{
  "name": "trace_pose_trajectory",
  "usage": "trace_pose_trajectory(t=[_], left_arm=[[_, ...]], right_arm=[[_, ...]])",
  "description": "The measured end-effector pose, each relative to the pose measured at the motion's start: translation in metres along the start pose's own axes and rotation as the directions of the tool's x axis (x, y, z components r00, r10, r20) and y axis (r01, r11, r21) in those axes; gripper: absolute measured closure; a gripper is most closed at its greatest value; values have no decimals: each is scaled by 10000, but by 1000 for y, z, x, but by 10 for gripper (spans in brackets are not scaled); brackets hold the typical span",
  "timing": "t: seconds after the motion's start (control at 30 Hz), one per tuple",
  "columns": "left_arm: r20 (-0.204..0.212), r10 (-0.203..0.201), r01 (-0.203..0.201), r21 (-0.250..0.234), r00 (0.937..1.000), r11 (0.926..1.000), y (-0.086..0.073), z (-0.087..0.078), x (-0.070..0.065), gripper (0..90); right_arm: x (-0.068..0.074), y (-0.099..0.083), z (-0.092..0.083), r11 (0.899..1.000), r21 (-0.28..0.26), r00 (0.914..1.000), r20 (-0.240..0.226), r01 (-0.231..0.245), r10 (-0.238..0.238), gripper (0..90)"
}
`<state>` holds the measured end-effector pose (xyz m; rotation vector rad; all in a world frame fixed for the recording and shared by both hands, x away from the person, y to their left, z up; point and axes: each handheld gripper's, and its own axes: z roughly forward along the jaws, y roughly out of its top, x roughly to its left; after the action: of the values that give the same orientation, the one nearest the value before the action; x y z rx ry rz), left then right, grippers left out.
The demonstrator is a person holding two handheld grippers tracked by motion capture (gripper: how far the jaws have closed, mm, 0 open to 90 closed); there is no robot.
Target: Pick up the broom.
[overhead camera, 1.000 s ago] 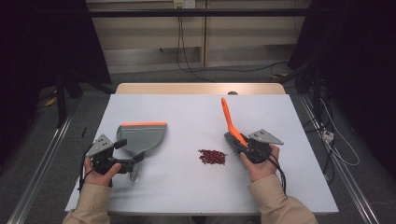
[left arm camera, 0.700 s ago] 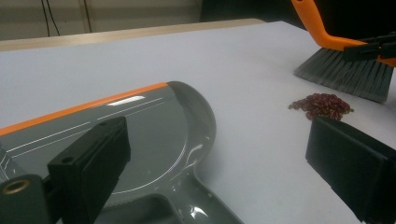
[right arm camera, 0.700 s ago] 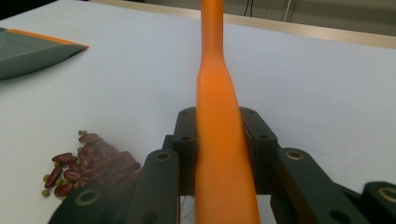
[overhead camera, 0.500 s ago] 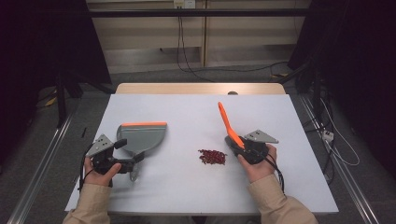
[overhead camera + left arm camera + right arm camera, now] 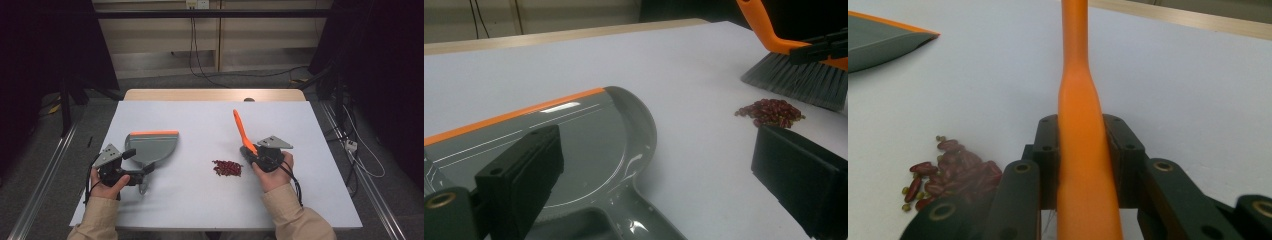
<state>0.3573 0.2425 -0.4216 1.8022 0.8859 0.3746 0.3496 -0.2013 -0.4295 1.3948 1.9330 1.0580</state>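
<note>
A grey dustpan (image 5: 151, 146) with an orange front edge lies flat at the left of the white table (image 5: 200, 120). My left gripper (image 5: 139, 163) sits at its handle end, open. In the left gripper view the dustpan's handle (image 5: 624, 220) lies between the wide-apart jaws of the left gripper (image 5: 659, 170) without touching them. My right gripper (image 5: 251, 152) is shut on the orange brush handle (image 5: 1080, 125), and its jaws have just been closing on it. The brush bristles (image 5: 794, 82) rest just right of a small pile of red beans (image 5: 227, 168).
The table's far wooden edge (image 5: 215, 94) borders a floor with cables. A metal rail (image 5: 45, 175) runs along the left of the table. Dark equipment stands at both sides of the room.
The right gripper and the brush have shifted slightly left, toward the beans, and the handle leans a little lower. The left gripper and the dustpan have stayed put.
</note>
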Motion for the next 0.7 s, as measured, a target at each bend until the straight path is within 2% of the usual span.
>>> trace_pose_trajectory(t=[0.03,0.17,0.43,0.6,0.67,0.7], left_arm=[[3,54,-54,33,10000,10000,0,0,0,63],[6,84,-85,34,10000,10000,1,0,-1,63],[0,96,-96,31,10000,9999,1,-1,0,63],[3,105,-105,85,9999,9999,1,0,-1,63],[25,106,-106,84,9999,9999,1,0,-2,63],[34,151,-152,123,9999,9998,1,0,-1,63]], right_arm=[[1,0,0,9999,-65,9999,140,-83,84,714],[8,-1,4,9979,-276,9982,85,-593,595,715],[27,3,13,9967,-469,9970,360,-662,680,715],[36,5,17,9971,-532,9977,360,-551,571,714],[39,5,19,9963,-557,9976,159,-660,669,714],[41,5,20,9968,-557,9982,174,-565,576,714]])
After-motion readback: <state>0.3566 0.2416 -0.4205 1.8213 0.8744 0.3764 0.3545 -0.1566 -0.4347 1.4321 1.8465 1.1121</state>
